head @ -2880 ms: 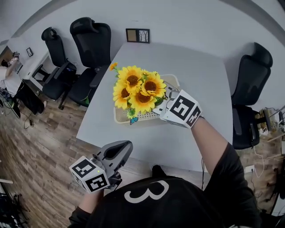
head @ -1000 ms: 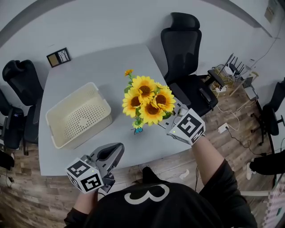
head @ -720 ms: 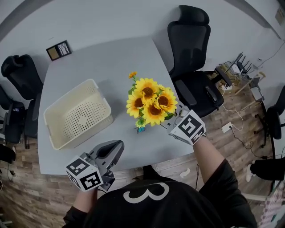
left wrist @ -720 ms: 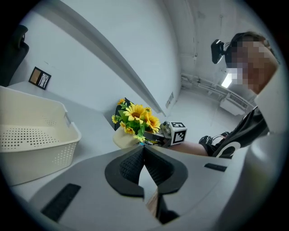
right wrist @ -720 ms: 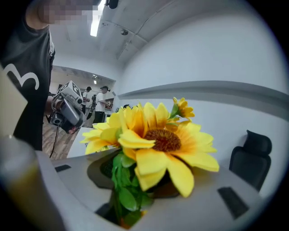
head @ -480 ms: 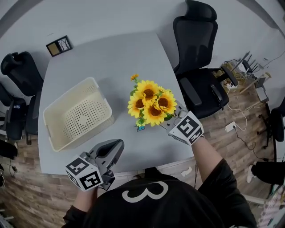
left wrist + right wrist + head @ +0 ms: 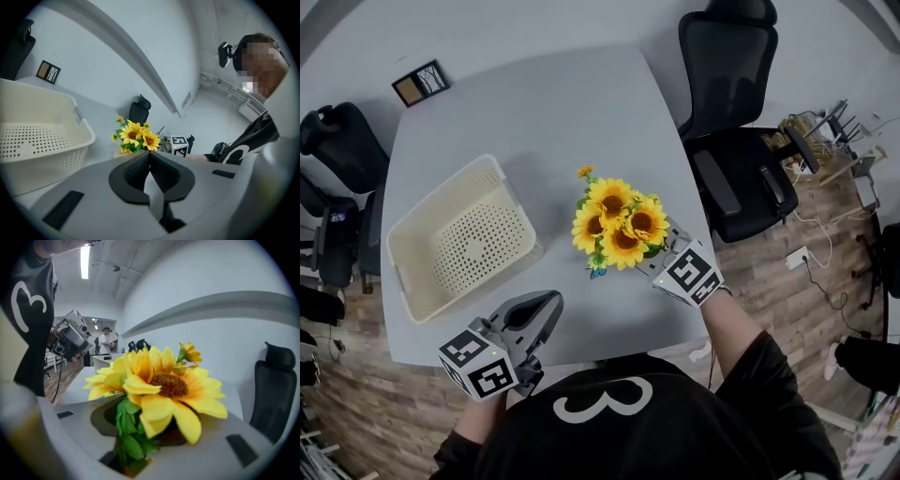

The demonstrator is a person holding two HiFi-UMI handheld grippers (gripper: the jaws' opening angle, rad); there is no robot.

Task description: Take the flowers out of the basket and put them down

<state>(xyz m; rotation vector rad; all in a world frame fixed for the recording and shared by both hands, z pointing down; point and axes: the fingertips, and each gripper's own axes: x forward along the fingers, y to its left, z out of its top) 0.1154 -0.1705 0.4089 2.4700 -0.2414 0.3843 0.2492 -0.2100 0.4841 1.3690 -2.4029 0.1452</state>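
Yellow flowers point(image 7: 617, 225) are clamped by their stems in the right gripper point(image 7: 656, 255), over the table point(image 7: 534, 112) beside the empty basket point(image 7: 405, 246), apparently for setting down, while the left gripper point(image 7: 546, 305) hangs shut, holding nothing.

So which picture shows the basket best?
The head view: it looks down on the whole basket, empty on the table. The left gripper view catches only one side and part of its holey floor. The right gripper view shows none of it; flowers fill it.

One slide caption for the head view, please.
Right gripper grips sunflowers beside the cream basket on the table.
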